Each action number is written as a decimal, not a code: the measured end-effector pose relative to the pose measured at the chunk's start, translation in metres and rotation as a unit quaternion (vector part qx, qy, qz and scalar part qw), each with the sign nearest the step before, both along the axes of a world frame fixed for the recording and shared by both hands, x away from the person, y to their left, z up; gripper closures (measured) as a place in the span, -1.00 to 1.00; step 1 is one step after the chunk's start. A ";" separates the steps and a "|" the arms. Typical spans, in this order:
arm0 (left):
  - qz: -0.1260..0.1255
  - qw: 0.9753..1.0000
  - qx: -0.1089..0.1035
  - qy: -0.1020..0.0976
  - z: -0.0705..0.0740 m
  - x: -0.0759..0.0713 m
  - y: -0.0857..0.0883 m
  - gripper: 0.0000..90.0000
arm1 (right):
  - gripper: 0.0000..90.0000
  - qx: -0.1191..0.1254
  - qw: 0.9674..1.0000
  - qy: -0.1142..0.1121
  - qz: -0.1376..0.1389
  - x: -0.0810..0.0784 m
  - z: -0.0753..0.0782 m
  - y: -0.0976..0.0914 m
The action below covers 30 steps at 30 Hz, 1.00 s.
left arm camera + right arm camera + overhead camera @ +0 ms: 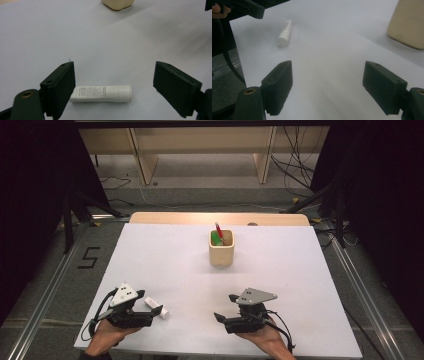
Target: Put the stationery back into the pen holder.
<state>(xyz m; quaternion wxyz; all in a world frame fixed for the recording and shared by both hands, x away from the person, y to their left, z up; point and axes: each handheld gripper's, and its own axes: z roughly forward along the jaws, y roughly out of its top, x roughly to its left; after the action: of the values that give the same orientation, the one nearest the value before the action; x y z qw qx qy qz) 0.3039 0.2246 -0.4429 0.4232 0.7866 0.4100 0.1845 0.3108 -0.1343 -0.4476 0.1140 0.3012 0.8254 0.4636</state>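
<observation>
A small white tube (156, 307) with fine print lies flat near the table's front left. In the left gripper view the tube (102, 93) rests between the wide-apart jaws of my left gripper (113, 68), close to the left jaw, with neither pad pressing on it. From above, the left gripper (150, 303) is low at the tube and points right. My right gripper (225, 307) hovers at the front middle, pointing left, open with nothing between its jaws (328, 66). Its view has the tube (285, 32) farther off, below the left gripper (249, 7).
A cream square cup (221, 252) stands mid-table toward the back, holding a red pen (218, 229) and something green (216, 239). The cup (117, 3) is far ahead of the left gripper and at the right edge of the right gripper view (409, 22). The white tabletop (280, 270) ends just behind both hands.
</observation>
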 end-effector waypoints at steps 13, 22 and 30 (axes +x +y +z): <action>0.028 1.000 -0.013 -0.003 -0.004 -0.007 0.007 -0.61 | -0.44 -0.006 0.999 0.006 0.032 0.009 -0.010 0.045; 0.042 0.999 -0.023 -0.008 0.000 -0.008 0.012 -0.61 | -0.44 -0.007 0.999 0.010 0.044 0.015 -0.015 0.075; 0.057 0.998 -0.031 -0.010 0.001 -0.007 0.016 -0.61 | -0.42 -0.014 0.998 0.015 0.054 0.021 -0.024 0.098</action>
<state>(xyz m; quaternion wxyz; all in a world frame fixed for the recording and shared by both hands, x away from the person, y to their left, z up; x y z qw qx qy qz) 0.2974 0.2405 -0.4421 0.4403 0.7466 0.4553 0.2037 0.3314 -0.0362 -0.4717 0.0805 0.2620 0.8483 0.4531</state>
